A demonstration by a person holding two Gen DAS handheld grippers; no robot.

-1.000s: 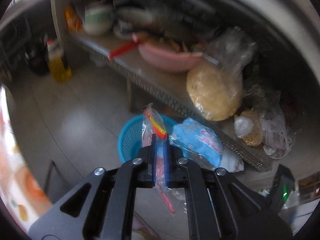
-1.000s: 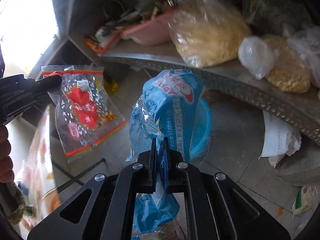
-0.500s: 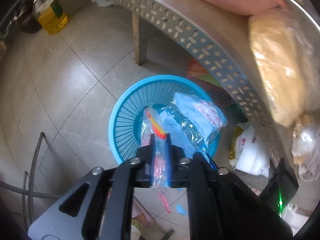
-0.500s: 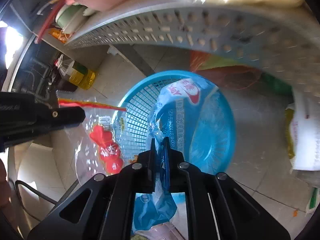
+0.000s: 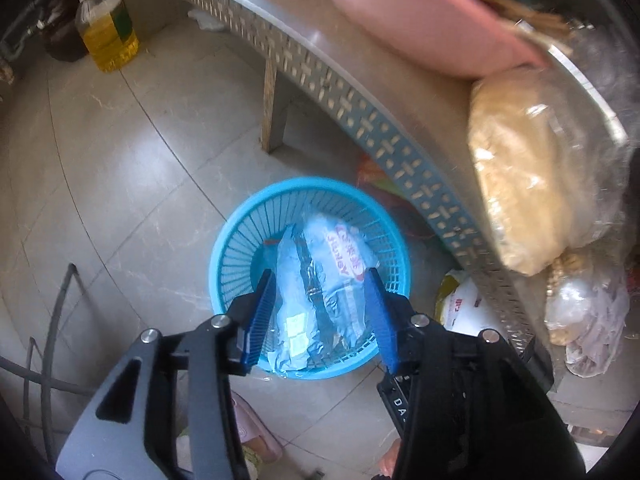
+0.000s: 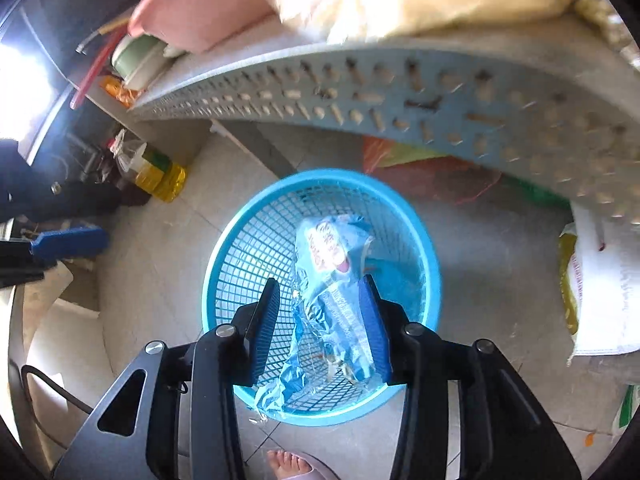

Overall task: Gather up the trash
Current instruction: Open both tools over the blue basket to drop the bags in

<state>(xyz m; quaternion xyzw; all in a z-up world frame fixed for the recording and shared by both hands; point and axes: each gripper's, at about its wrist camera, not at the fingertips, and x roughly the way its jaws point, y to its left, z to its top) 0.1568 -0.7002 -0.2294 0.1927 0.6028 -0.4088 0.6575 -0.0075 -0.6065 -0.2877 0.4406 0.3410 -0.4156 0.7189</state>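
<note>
Blue ribbed pads [image 5: 262, 316] of the left gripper [image 5: 320, 312] stand apart and are spreading, nothing pinched; the same on the right gripper [image 6: 318, 322], whose jaws are opening too with pads clear of the wrapper seen between them. Blue plastic wrapper [image 6: 332, 280] with red-and-white print is let go and lies inside the blue basket [image 6: 224, 264], crumpled, one end draped toward the near rim. From the left wrist the same wrapper [image 5: 324, 280] fills most of the basket [image 5: 224, 256]; a sliver of red shows beside it by the basket wall, too hidden to identify. Basket sits on the grey tiled floor [image 5: 120, 168], just beside the front edge of a perforated metal shelf [image 5: 360, 120]. On the shelf: pink basin [image 5: 420, 20], clear bag of pale yellow grains [image 5: 528, 168]. Under the shelf, orange-red bag [image 6: 420, 172]; white printed sack [image 6: 600, 280] to the right. Yellow oil bottle [image 5: 106, 28] stands on the floor far left. Bare toes in a pink slipper [image 6: 292, 466] at the bottom edge. Left gripper's blue pad [image 6: 68, 240] pokes in at the left of the right-wrist view.
</note>
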